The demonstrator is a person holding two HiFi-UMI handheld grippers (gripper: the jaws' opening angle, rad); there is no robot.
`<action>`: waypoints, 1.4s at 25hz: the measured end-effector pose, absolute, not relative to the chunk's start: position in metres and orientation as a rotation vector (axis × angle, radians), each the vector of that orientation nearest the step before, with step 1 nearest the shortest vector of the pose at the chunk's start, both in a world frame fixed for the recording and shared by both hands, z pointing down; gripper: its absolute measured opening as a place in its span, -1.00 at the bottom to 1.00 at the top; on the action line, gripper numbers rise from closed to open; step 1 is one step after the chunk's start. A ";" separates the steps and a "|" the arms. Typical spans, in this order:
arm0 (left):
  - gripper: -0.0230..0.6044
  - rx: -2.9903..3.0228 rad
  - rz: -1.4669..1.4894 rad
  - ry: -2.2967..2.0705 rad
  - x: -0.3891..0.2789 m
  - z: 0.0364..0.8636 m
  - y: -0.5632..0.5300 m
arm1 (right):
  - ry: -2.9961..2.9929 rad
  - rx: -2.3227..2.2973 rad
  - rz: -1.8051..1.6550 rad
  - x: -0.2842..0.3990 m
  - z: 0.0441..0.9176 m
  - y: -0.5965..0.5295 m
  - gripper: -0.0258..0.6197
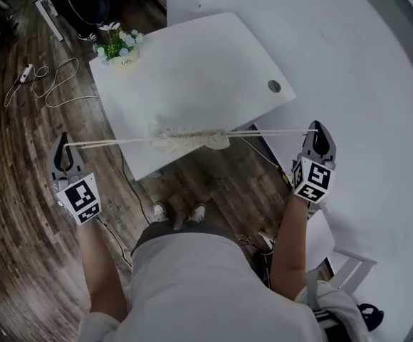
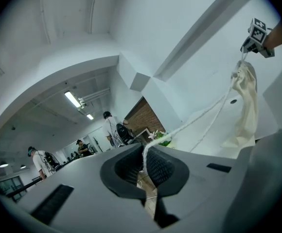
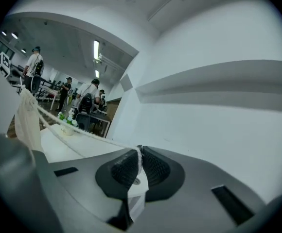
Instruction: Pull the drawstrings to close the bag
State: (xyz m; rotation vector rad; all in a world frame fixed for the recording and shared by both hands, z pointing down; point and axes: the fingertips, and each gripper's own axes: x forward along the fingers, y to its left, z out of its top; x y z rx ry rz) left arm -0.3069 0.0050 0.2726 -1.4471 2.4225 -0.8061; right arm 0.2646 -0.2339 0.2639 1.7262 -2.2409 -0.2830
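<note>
The cream bag hangs with its mouth bunched tight on taut drawstrings, just above the table's near edge. The left claw and right claw each clamp a string end, spread wide beyond the table's sides. A flower pot sits at its far corner

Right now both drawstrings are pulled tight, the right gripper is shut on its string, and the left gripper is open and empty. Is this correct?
One part is wrong: the left gripper is not open and empty. The left gripper view shows it shut on its drawstring. The rest stands.
</note>
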 end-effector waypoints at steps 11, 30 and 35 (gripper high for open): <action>-0.88 -1.440 -0.537 2.659 -0.366 0.255 0.025 | -2.329 1.814 -0.185 0.283 0.244 -0.249 -0.81; -0.88 -1.511 -0.373 2.689 -0.369 0.250 0.009 | -2.457 1.738 -0.096 0.293 0.245 -0.257 -0.80; -0.88 -1.476 -0.374 2.662 -0.368 0.236 0.010 | -2.485 1.729 -0.075 0.291 0.241 -0.262 -0.80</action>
